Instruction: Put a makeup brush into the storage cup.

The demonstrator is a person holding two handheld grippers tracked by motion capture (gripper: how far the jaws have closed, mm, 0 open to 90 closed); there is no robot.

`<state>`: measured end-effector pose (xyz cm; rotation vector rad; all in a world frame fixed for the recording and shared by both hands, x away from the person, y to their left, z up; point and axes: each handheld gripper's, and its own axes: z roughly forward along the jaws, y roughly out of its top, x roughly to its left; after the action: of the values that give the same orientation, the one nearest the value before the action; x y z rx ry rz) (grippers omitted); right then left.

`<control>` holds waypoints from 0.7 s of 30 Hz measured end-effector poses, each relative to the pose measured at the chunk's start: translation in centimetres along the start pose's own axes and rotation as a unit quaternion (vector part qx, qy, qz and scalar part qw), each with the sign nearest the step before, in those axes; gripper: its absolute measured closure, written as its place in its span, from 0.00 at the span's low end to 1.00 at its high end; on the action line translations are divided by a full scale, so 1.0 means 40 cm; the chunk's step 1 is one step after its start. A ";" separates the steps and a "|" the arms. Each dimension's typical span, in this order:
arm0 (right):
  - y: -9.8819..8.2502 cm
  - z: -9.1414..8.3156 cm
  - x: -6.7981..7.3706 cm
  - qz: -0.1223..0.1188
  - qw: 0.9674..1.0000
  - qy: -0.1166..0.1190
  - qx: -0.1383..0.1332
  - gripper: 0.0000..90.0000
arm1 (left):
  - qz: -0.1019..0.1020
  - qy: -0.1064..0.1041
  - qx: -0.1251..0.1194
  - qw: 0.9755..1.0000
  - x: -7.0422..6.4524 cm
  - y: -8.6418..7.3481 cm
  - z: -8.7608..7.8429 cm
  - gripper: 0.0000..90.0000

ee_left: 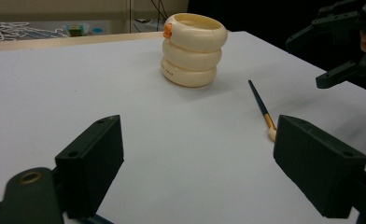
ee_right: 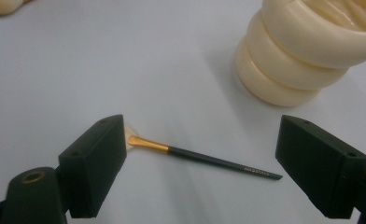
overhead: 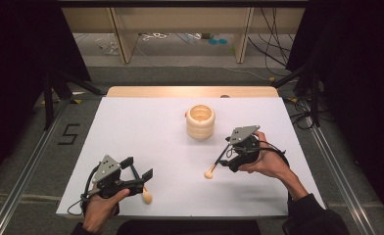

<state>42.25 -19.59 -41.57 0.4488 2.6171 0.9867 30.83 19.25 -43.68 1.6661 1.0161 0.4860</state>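
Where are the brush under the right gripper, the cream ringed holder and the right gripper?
brush (ee_right: pixel 204 157): right gripper view, on the black handle's middle.
cream ringed holder (overhead: pixel 200 128): high view, on its outer wall.
right gripper (ee_right: pixel 200 172): right gripper view, midway between the open jaws' tips.

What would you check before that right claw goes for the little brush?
1. Right gripper jaws open: ok.
2. Brush lies between those jaws, flat on the table: ok.
3. Brush free of the cream ringed holder: ok, apart.
4. Left gripper out of the way: ok, open, at the near left.
5. Holder upright, mouth open: ok.
6. Jaw height above the brush: cannot tell.
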 end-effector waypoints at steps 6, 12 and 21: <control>0.012 0.019 -0.018 -0.018 0.999 0.012 0.028 0.23 | -0.001 0.000 0.000 1.000 -0.001 0.000 0.001 0.17; 0.021 0.036 -0.030 -0.047 0.997 0.017 0.060 0.25 | -0.001 -0.003 -0.003 1.000 0.001 0.000 0.003 0.17; 0.035 0.088 -0.031 -0.086 0.989 0.042 0.115 0.31 | -0.001 -0.002 0.001 1.000 0.001 0.000 0.003 0.18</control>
<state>45.00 -17.03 -42.94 0.2302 2.8034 0.6660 30.96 19.23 -43.73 1.6662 1.0157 0.4813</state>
